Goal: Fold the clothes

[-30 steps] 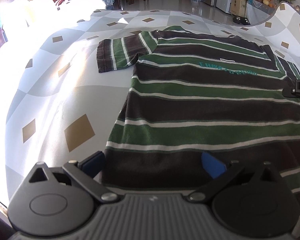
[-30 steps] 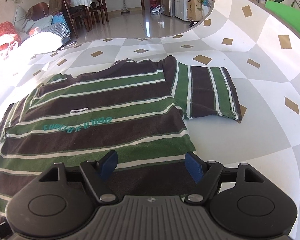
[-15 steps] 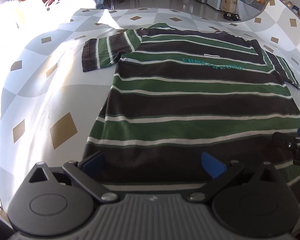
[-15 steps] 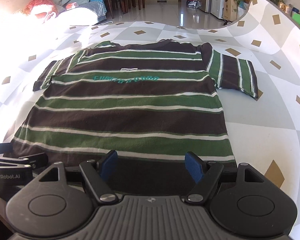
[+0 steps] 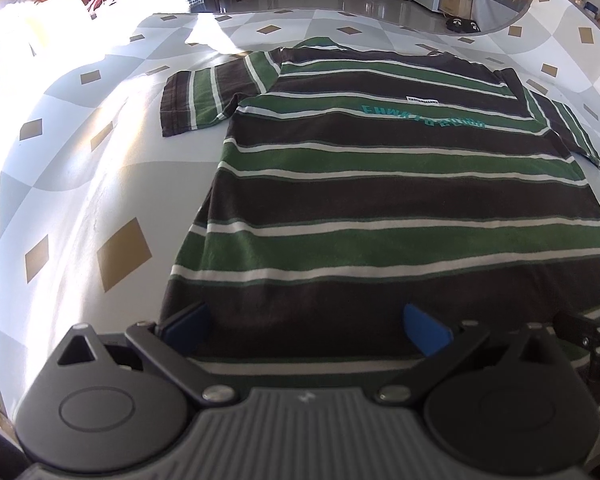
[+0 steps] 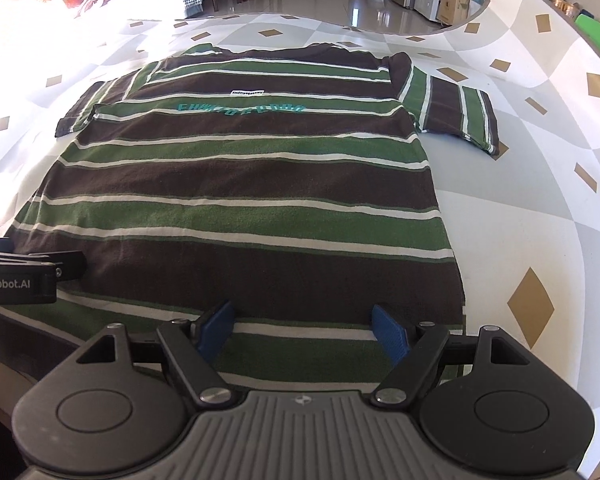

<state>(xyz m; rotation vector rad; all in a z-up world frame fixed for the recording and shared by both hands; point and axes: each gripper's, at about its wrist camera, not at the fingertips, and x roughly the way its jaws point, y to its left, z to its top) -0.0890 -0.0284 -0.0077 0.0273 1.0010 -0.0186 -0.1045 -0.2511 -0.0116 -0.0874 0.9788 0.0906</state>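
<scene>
Both grippers, left [image 5: 306, 322] and right [image 6: 304, 328], have drawn back to the shirt's [image 5: 400, 200] hem at the table's [image 5: 80, 200] near edge, jaws open, likely to lift it.

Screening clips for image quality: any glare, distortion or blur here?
Left wrist view: sunlight blows out the upper-left corner and washes the cloth beside the shirt; fisheye bends the table edge. Right wrist view: same blown-out patch upper left; shirt evenly lit and sharp; edges curve.
</scene>
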